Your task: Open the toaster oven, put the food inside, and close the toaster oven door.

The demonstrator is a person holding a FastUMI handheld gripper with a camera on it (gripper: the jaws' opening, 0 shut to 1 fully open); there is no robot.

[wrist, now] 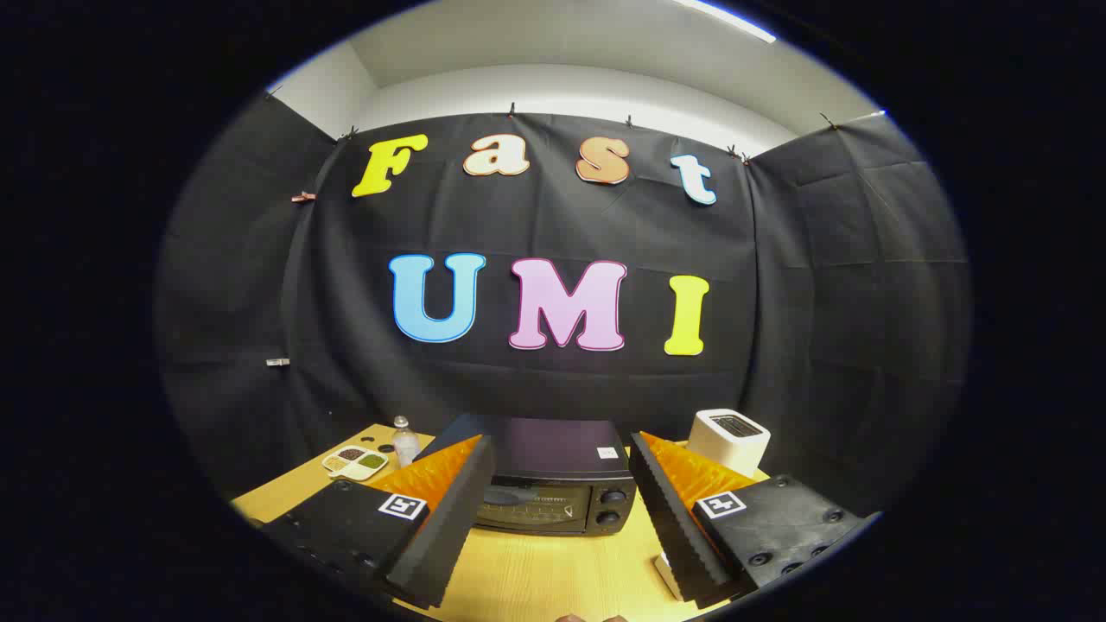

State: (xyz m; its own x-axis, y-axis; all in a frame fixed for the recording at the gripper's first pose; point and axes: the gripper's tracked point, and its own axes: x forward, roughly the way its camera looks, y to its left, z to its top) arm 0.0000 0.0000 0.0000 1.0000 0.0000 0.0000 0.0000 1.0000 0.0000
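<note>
Squarely ahead, the black toaster oven point(553, 484) sits door-shut on the wooden table point(536, 579), framed beyond the spread, empty fingers of the gripper point(553, 510), seemingly lined up for its door.

A black toaster oven point(553, 484) with a glossy glass door is sitting on a pale wood-grain table point(536, 579). The gripper point(560, 497), fingers spread apart, is showing matt black ridged pads and orange plastic. A smooth white plastic toaster point(728, 439) is standing beyond.
</note>
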